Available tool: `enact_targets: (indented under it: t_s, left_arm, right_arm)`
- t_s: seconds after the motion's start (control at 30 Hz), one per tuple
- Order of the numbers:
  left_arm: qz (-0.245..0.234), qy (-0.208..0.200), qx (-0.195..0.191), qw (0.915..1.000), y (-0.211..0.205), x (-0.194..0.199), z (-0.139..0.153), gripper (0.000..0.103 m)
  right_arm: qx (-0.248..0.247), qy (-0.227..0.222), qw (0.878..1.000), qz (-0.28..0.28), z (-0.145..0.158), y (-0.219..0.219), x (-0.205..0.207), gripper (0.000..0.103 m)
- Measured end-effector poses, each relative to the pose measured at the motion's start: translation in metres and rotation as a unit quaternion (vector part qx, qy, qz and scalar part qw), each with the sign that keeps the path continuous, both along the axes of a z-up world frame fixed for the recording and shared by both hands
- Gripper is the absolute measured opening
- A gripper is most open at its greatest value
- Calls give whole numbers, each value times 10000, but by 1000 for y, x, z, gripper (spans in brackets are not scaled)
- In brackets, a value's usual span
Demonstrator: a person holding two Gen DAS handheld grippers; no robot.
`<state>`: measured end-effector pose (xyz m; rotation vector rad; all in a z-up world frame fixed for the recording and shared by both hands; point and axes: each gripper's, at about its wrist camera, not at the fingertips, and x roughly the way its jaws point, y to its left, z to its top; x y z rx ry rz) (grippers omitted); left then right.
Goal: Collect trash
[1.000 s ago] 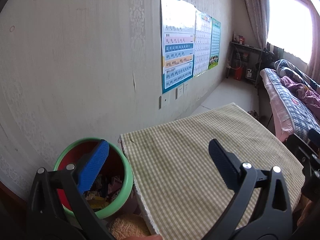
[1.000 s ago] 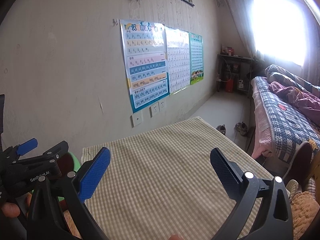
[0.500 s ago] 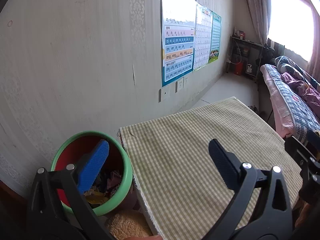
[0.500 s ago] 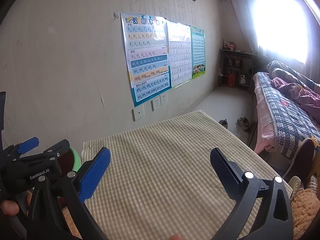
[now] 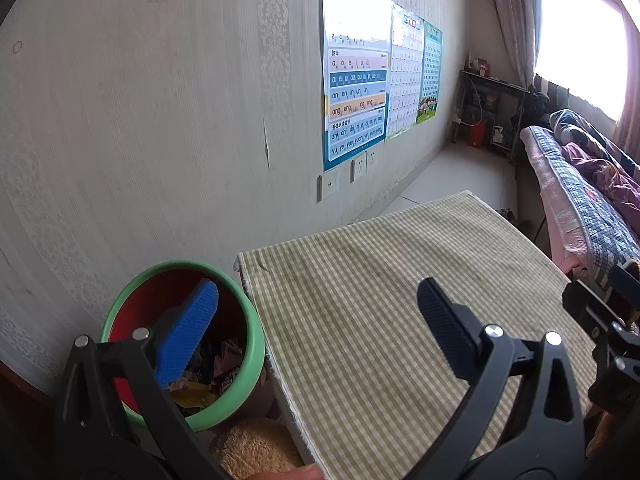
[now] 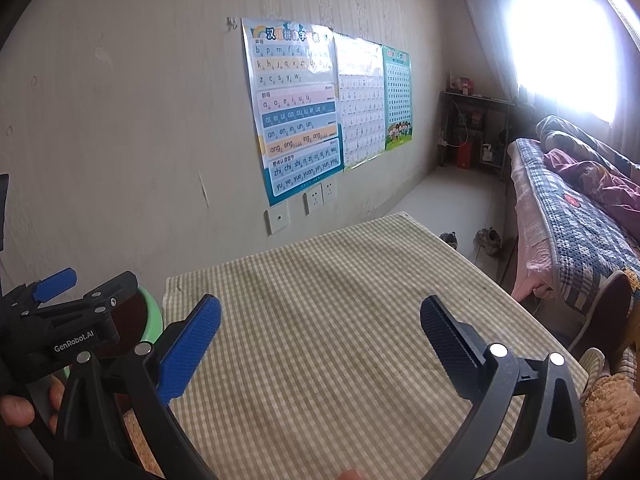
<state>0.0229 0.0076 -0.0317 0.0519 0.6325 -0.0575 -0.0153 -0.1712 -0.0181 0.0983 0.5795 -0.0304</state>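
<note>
Both wrist views low, sharing table [image 5: 360, 320]

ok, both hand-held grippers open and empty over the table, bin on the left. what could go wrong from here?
1. The green-rimmed bin sits tight against the checked table edge; a sideways swing of the left hand-held gripper could knock it and spill the wrappers inside.
2. The right hand-held gripper hangs close beside the left one, so reaching towards the bin risks a clash.
3. No trash shows on the cloth; scraps on the floor would lie outside both views.
</note>
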Motion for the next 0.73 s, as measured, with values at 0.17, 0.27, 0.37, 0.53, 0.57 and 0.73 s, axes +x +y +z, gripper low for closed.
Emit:
enact_targets:
  t_s: [0.17,0.27,0.37,0.53,0.57,0.73]
  left_arm:
    - [3,9,-8,10000,0,0,-1,98]
    - [3,34,-17,10000,0,0,-2,98]
    - [-2,61,-32,10000,0,0,-6,98]
    - [-69,192,-76,9998,3,3,-20,98]
    - [-73,283,-91,9995,6,4,-26,98]
    - [-179,966,-282,9948,33,6,-70,98]
  right_arm:
    - [6,48,10000,12,-2,1,1,96]
    - [17,89,10000,7,-5,1,2,96]
    - [30,144,9999,7,-9,0,3,96]
    - [183,416,9990,23,-26,-6,11,96]
    - [225,493,9985,-15,-31,-12,14,96]
    - [403,961,9920,-713,-70,-69,46,96]
